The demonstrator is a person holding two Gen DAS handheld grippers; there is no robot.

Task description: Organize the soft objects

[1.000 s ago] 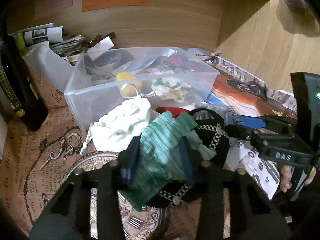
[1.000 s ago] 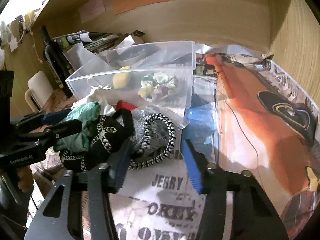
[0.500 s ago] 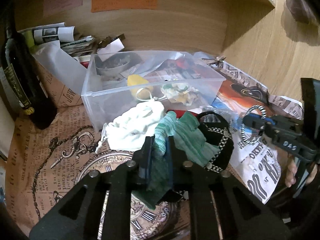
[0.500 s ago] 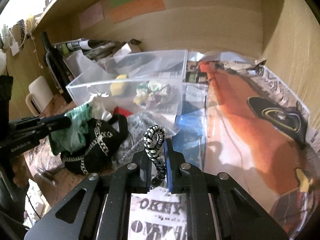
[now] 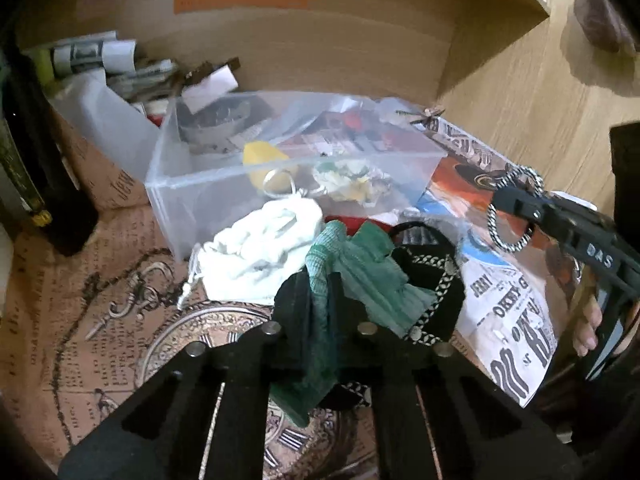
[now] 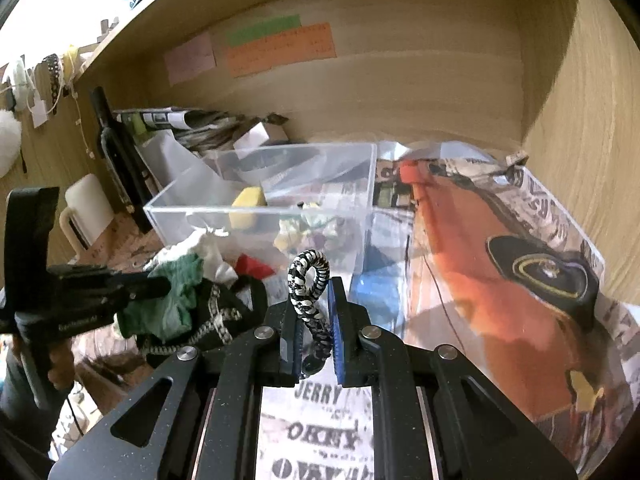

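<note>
My left gripper (image 5: 318, 292) is shut on a green cloth (image 5: 360, 276), which drapes over a black chain-trimmed bag (image 5: 432, 280); it also shows in the right wrist view (image 6: 168, 304). A white cloth pouch (image 5: 256, 252) lies beside it. My right gripper (image 6: 314, 300) is shut on a black-and-white braided ring (image 6: 308, 276) and holds it above the table; the ring also shows in the left wrist view (image 5: 514, 208). A clear plastic bin (image 5: 192, 192) behind holds a yellow sponge (image 5: 264, 156) and a floral scrunchie (image 5: 348, 176).
A dark bottle (image 5: 36, 168) stands at the left. Rolled papers (image 5: 92, 56) and a cardboard box (image 5: 108, 176) sit behind the bin. Wooden walls (image 6: 580, 120) close the back and right. Printed paper (image 6: 480, 280) covers the table.
Both grippers closed: left on the green cloth, right on the braided ring. The right gripper then lifted the ring off the table.
</note>
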